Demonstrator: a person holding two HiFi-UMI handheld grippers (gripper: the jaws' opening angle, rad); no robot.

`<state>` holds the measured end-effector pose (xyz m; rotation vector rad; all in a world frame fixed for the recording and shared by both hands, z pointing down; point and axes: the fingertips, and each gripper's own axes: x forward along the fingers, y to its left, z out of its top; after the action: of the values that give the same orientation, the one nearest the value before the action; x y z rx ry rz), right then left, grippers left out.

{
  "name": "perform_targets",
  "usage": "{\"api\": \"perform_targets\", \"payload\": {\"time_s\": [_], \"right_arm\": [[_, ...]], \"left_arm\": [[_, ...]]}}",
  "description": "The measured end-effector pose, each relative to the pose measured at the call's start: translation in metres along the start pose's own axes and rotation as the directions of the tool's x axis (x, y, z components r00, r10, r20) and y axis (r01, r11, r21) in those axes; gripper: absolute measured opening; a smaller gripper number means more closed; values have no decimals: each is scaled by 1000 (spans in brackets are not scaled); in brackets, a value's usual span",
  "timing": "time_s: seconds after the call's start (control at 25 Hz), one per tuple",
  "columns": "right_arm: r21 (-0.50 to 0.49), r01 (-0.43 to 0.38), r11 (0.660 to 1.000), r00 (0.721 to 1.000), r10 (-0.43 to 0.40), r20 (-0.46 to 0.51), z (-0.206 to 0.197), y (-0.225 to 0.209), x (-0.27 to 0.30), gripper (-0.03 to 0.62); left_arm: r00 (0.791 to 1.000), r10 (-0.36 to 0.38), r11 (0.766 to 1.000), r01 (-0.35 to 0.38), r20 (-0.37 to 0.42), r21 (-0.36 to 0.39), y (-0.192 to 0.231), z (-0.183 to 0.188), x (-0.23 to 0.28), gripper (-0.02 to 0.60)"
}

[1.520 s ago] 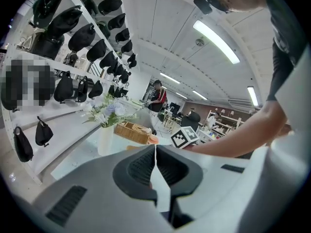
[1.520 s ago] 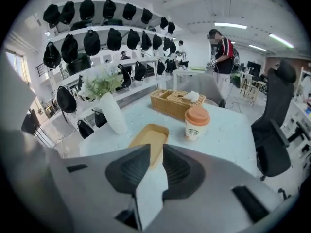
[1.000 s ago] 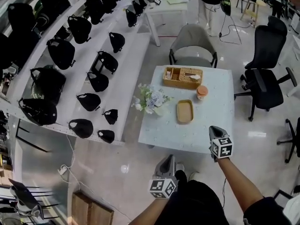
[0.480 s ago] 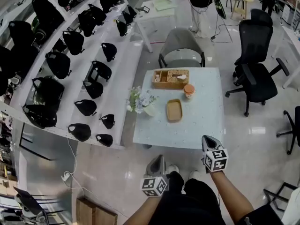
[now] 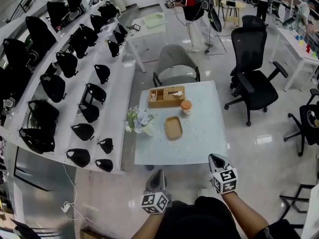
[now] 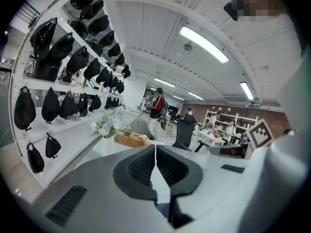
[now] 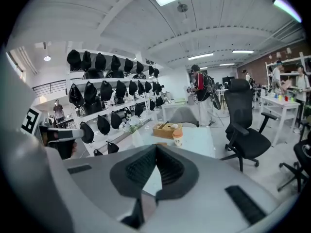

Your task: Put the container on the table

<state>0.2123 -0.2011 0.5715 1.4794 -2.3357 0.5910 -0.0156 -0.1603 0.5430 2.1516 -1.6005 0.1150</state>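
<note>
A small oblong wooden container [image 5: 173, 127] lies on the pale square table [image 5: 199, 143], near its middle. Behind it stand a cup with an orange lid [image 5: 186, 106] and a wicker basket [image 5: 166, 96]. My right gripper [image 5: 217, 158] hangs just off the table's near edge, shut and empty. My left gripper [image 5: 157, 174] is lower and to the left, over the floor, also shut with nothing in it. In the right gripper view the shut jaws [image 7: 156, 147] point at the cup [image 7: 178, 138] and the basket [image 7: 167, 129]. The left gripper [image 6: 155, 149] aims towards the basket [image 6: 130, 139].
A vase of flowers [image 5: 138, 121] stands at the table's left edge. White shelves with black bags [image 5: 75, 83] run along the left. A grey chair [image 5: 175, 66] sits beyond the table and a black office chair [image 5: 251, 78] to its right. A person [image 5: 192, 4] stands far back.
The table now lies farther off than before. Both grippers have drawn back from it; the right one was over the near right corner and is now off the edge. Both stayed shut.
</note>
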Motion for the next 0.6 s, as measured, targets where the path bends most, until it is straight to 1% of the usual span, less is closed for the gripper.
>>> {"api": "perform_targets", "payload": {"time_s": [0.16, 0.24, 0.32, 0.48, 0.6], "right_arm": [[-7, 34, 999, 997, -33, 65, 18, 13, -13, 0], [0, 49, 999, 994, -48, 94, 28, 23, -19, 0], [-6, 63, 998, 992, -62, 110, 37, 32, -25, 0], [-56, 89, 994, 987, -81, 138, 53, 41, -33, 0], [-63, 95, 993, 984, -85, 154, 59, 43, -33, 0]], "left_arm": [[999, -5, 996, 1, 41, 88, 27, 25, -17, 12], [998, 1, 993, -8, 61, 114, 40, 36, -25, 12], [997, 1, 995, -9, 81, 103, 49, 45, -32, 12], [994, 5, 997, -14, 113, 82, 57, 58, -38, 12], [990, 11, 996, -23, 137, 81, 62, 70, -41, 12]]}}
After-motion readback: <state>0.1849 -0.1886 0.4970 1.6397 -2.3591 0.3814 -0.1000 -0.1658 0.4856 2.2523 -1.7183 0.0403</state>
